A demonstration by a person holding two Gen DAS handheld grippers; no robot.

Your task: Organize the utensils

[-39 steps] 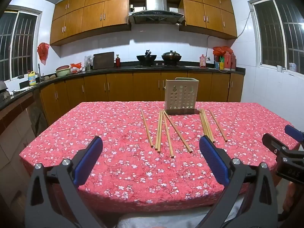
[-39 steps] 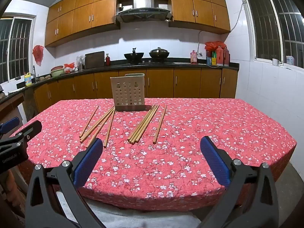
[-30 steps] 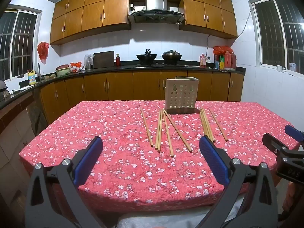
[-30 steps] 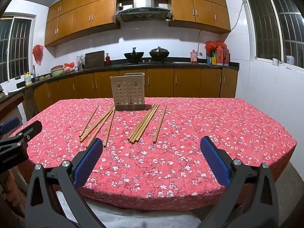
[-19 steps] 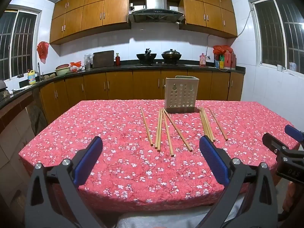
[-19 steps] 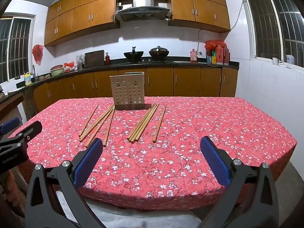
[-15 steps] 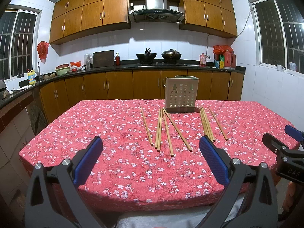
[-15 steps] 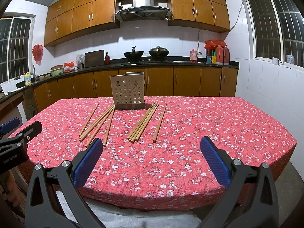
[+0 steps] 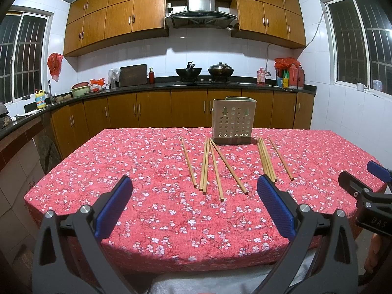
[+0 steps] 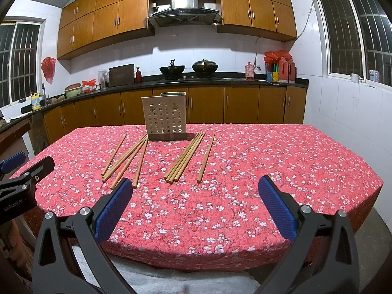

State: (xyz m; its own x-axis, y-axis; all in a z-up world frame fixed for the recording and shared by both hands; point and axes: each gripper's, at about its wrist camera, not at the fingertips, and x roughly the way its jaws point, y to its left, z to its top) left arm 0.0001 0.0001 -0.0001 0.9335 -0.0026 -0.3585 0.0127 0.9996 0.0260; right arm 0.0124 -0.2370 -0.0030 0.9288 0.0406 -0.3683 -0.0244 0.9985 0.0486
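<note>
Table [image 9: 137, 171] is wearing a red cloth printed with small white blossoms, its weave slightly nubbly; the cloth is draping over the near edge.

Toward the far side a beige plastic holder [image 9: 234, 122] is standing upright: boxy, open-topped, its near wall punched with rows of round holes. Nothing is showing above its rim.

Wooden chopsticks are lying flat on the cloth in front of it, slim, straight, light brown. The left group [image 9: 210, 164] is fanning loosely: one stick apart on the left, a pair touching side by side, two more angling outward. The right group [image 9: 265, 159] is bunching tight, sticks touching, with a single stick [image 9: 281, 158] just beside it on the right. Far ends of the sticks are reaching close to the holder's base.

Left gripper [image 9: 194, 197] is hovering over the near edge, blue ribbed pads spread wide, holding nothing. Right gripper [image 10: 196, 197] is doing likewise, jaws wide apart, empty. Each is showing at the other's frame edge.

Nothing is lying between grippers and chopsticks.

Beyond: wooden cabinets [image 10: 208, 105], dark counter [image 10: 245, 80], two black woks [image 10: 188, 68] on the stove, steel range hood [image 10: 183, 7], barred windows [image 10: 352, 27].
</note>
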